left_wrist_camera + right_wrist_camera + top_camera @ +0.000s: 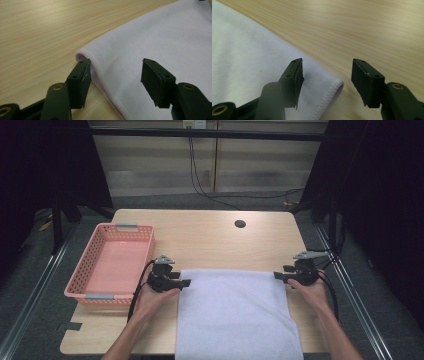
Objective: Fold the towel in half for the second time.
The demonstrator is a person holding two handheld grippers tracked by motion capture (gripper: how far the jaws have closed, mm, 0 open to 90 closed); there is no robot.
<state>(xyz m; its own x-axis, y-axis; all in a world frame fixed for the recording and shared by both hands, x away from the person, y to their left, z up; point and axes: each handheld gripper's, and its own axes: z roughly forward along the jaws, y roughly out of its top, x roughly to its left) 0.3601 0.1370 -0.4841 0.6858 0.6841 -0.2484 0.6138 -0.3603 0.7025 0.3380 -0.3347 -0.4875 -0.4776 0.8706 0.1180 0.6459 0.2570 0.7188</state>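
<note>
1. At the left of the high view, a pink basket (112, 265) is set on the table (210, 237), just beside the work area. It is judged to be kept within easy reach as the place for the finished cloth.
2. Right of the basket, at lower centre-left, the left hand-held gripper (187, 283) is held level at the far left corner of the white towel (235, 312). Its jaws stand apart and released, with the hemmed corner (83, 56) lying between them and pinched by neither pad.
3. In the lower middle of the high view, the towel is spread flat, its near edge hanging over the table's front. The flat spread is judged to suit a fold made from both far corners at once.
4. At centre-right, the right hand-held gripper (276, 275) is held at the far right corner (335, 86), mirroring the other. Its jaws are likewise released, straddling the corner without gripping.
5. The matching placement is judged to keep the far edge straight.
</note>
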